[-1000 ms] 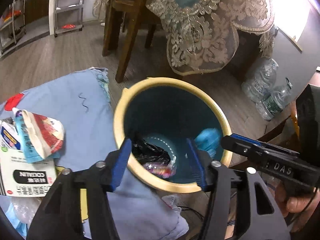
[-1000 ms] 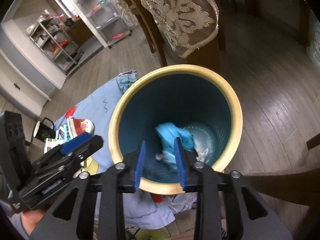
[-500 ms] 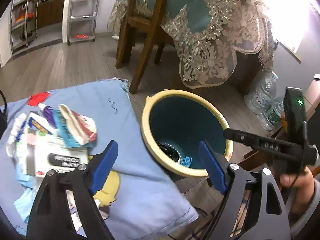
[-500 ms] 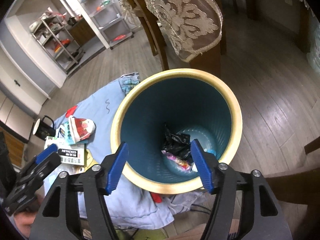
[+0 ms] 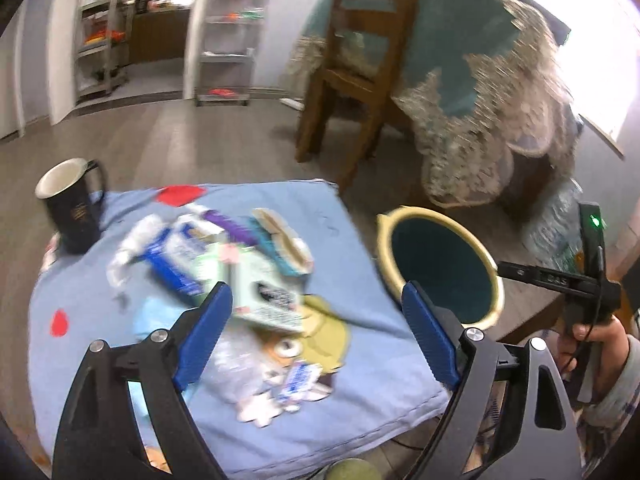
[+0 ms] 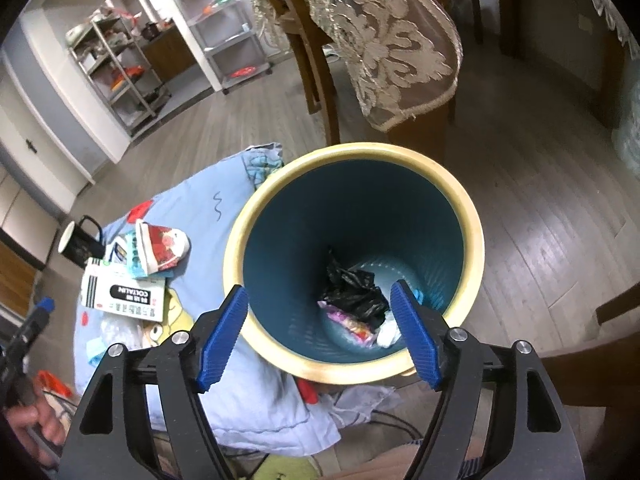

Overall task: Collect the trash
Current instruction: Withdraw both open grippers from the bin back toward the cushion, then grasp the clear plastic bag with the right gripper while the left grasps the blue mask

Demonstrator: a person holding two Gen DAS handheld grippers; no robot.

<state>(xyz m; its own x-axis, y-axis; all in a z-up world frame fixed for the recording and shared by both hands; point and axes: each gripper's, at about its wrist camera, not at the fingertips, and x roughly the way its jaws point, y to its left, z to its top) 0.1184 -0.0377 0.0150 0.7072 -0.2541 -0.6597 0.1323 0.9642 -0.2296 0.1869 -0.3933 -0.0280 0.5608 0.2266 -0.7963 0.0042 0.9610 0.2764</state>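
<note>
A teal bin with a yellow rim (image 6: 472,236) stands on the floor beside a low table under a light blue cloth (image 5: 80,280). Black plastic (image 6: 352,288) and other scraps lie at its bottom. My right gripper (image 6: 320,336) is open and empty above the bin's near rim. My left gripper (image 5: 316,340) is open and empty over the cloth, above a blurred pile of trash: a white box (image 5: 268,296), a blue-white wrapper (image 5: 176,256), a red-and-white packet (image 6: 164,244). The bin also shows in the left wrist view (image 5: 492,276).
A black mug (image 5: 72,212) stands at the cloth's far left corner. A wooden chair (image 5: 352,72) and a table with a lace cloth (image 5: 480,100) stand behind the bin. Plastic bottles (image 5: 560,224) lie at the right. Metal shelves (image 6: 120,72) line the back wall.
My right gripper opened and the blue scrap it held dropped into the bin. My left gripper opened wider and swung left, from over the bin to over the trash on the cloth.
</note>
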